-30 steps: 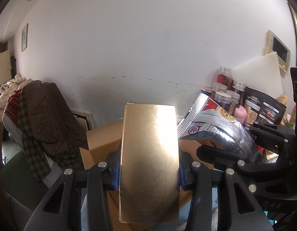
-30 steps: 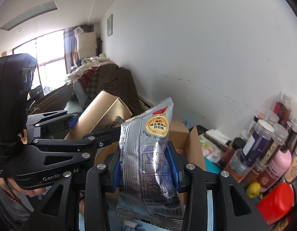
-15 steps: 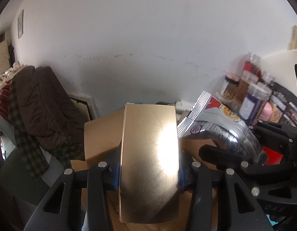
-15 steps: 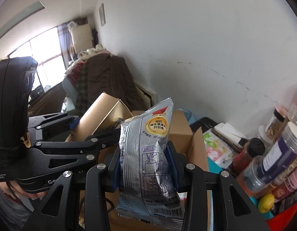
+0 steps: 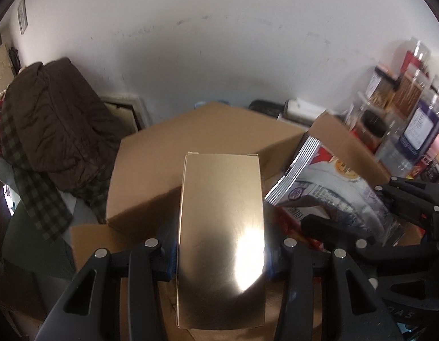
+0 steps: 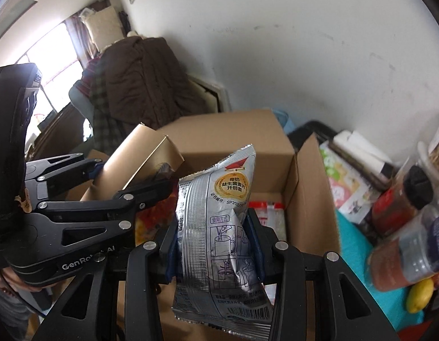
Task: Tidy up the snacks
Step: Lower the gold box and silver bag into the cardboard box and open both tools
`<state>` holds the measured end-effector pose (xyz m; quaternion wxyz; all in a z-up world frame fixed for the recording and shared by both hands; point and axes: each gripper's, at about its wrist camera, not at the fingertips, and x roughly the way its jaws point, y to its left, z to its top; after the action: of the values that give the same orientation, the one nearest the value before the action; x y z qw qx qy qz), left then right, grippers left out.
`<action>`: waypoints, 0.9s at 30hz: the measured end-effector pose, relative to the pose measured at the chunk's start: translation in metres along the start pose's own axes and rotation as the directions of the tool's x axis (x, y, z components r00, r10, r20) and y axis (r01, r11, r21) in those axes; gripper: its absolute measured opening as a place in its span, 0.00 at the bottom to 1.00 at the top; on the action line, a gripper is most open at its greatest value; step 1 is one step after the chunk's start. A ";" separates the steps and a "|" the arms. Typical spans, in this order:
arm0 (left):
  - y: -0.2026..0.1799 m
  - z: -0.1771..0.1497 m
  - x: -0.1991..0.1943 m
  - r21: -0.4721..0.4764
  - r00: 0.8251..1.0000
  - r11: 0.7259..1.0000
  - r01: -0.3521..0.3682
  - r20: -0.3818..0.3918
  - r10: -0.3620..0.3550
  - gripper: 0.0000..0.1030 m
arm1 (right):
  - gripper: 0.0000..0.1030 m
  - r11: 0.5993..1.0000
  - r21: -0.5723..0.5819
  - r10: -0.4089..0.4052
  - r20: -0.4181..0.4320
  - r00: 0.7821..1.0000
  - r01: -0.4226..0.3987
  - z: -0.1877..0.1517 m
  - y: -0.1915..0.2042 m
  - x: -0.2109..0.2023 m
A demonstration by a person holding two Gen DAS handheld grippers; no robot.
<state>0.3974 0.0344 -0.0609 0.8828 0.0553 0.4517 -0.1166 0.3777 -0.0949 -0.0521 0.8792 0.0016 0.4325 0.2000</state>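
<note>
Counts, placed rel. to the open cardboard box (image 6: 310, 187):

- Tools: 2. Left tool (image 5: 219, 258) and right tool (image 6: 215, 248), both above the box.
- Gold box (image 5: 221, 227): 1, clamped in left tool.
- Silver snack pouch (image 6: 219, 227): 1, clamped in right tool.
- Cardboard boxes: 1, flaps up; red/white packets (image 6: 266, 213) inside, at least 2, exact no. unclear.
- Jars/bottles (image 6: 401, 199) right of the box: approx. 5+, blurred, can't count exactly.
- Yellow round item (image 6: 420, 295), right of box: 1.
- Brown coat (image 5: 54, 119) left of/behind box: 1.
</note>
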 end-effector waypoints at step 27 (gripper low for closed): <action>0.005 -0.002 0.009 -0.039 0.990 0.996 -0.079 -0.119 0.074 0.49 | 0.47 0.997 0.013 -0.070 -0.105 0.992 0.071 -0.002 -0.001 0.008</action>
<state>0.4021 0.0387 -0.0695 0.8595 0.0601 0.5028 -0.0696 0.3807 -0.0931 -0.0599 0.8617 -0.0169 0.4795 0.1651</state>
